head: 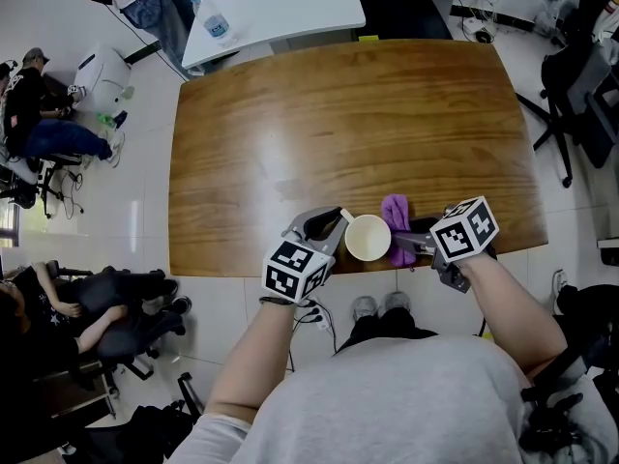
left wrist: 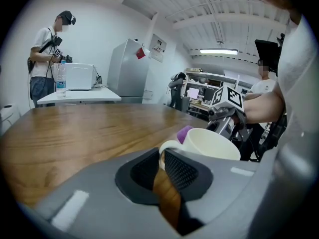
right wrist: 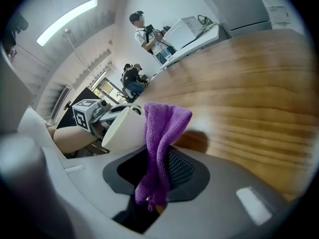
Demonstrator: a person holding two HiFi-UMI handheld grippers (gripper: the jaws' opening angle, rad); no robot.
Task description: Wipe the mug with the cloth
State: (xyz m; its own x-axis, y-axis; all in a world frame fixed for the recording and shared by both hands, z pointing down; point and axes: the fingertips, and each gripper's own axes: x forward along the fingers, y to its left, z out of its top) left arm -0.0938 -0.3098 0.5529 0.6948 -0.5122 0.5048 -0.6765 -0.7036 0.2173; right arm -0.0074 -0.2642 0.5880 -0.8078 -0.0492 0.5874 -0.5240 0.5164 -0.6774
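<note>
Left gripper (left wrist: 160,166) comes at the mug (head: 368,238) from the mug's left, its jaws drawn in narrow and pinched on the white handle, which stands up between the ribbed pads (left wrist: 179,171) in the left gripper view. Right gripper (right wrist: 159,168) sits on the mug's opposite side, its jaws clamped on a purple cloth (right wrist: 162,128); the cloth's upper part rises out of the grip in a loose fold, and a short tail hangs down on the other side of the pads. That fold lies against the mug's right wall (in the right gripper view the two touch, or very nearly). From the head view the mug's cream mouth shows as a full circle, so the mug is about upright, and nothing shows inside it. Beneath the mug lies a wooden table (head: 338,124), whose near edge runs just under the mug on the person's side; whether the mug's base rests on the wood or hangs slightly above it cannot be told. Well beyond the mug, past the wooden table's far edge, a white table (head: 290,3) carries a water bottle (head: 215,25).
</note>
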